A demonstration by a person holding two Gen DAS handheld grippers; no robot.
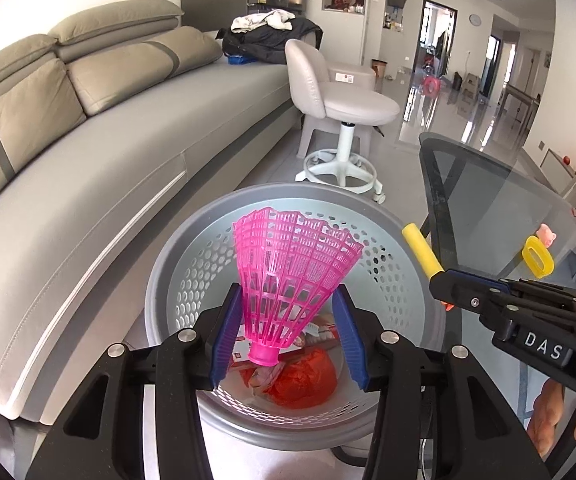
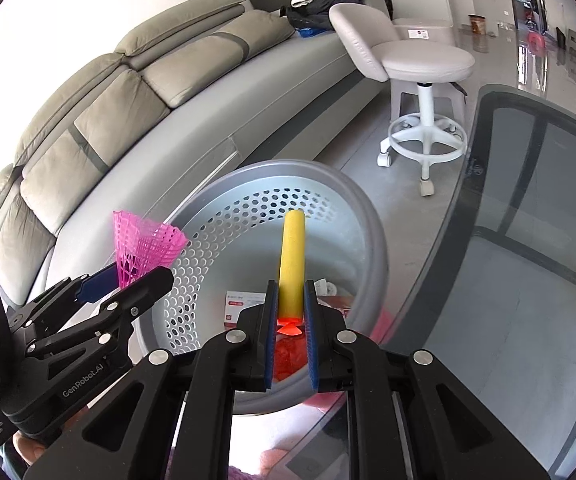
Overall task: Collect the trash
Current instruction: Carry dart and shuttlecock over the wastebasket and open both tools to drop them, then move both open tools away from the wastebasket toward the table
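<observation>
Left tool (image 1: 288, 320) has its blue pads (image 1: 225, 330) on either side of a pink plastic shuttlecock (image 1: 294, 276), cork end toward the camera, skirt flaring away; the left pad meets the skirt, but whether the right pad touches cannot be told, jaws partly spread. Right tool (image 2: 291, 320) is pressed together on a yellow foam dart (image 2: 292, 264), pinching it near its orange tip, the yellow shaft sticking out past the fingertips. Both tools sit over the open mouth of a grey perforated trash bin (image 1: 191, 264). In the bin bottom: a crumpled orange-red bag (image 1: 308, 376) and a small white-and-red carton (image 2: 243, 306). From the left wrist view the right tool appears at the right edge with the dart angled toward the bin; part of a person's hand (image 1: 560, 412) shows beneath it. Just right of the bin, a glass worktop (image 2: 528, 240) with a dark frame carries a yellow ring-shaped piece (image 1: 538, 258) and a small pink figure (image 1: 548, 236) beside it. Past the bin, a white swivel stool (image 1: 340, 108) stands on the glossy floor. Along the left runs a grey sofa (image 1: 127, 128); dark and light clothes (image 1: 267, 36) are piled at its far end.
</observation>
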